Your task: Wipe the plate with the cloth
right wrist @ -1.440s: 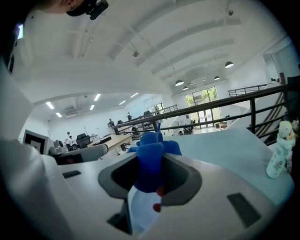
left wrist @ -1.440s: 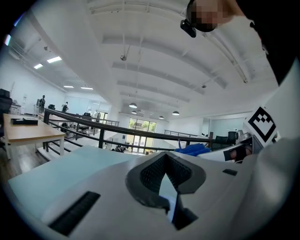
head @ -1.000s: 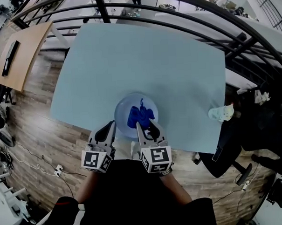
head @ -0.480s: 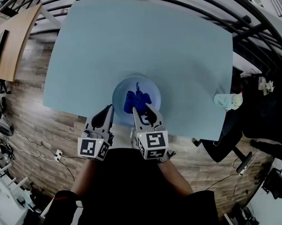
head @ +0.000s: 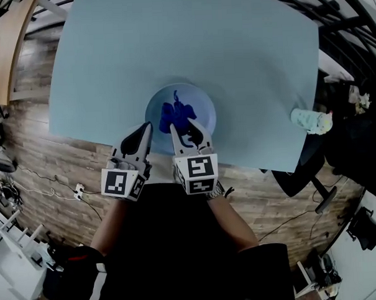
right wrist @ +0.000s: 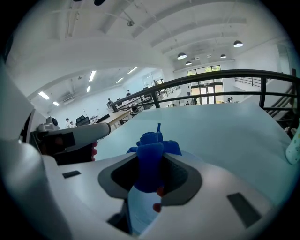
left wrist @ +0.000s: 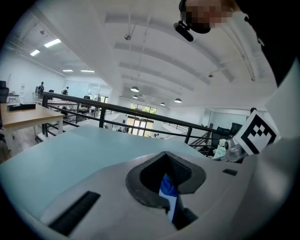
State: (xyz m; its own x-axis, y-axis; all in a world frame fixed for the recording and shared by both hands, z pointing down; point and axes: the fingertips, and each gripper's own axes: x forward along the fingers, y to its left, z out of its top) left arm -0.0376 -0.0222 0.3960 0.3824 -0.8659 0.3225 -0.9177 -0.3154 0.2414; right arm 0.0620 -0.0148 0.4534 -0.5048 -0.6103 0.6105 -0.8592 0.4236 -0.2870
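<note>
The right gripper (right wrist: 151, 180) clamps the blue cloth (right wrist: 152, 150) between its jaws. The cloth bunches upward above them. A pale blue table (right wrist: 225, 131) lies beyond.

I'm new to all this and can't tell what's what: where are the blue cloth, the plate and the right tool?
blue cloth (head: 177, 114): head view, its bunched middle.
plate (head: 206, 107): head view, bare right side near the rim.
right tool (head: 183, 125): head view, midway between its fingertips.
</note>
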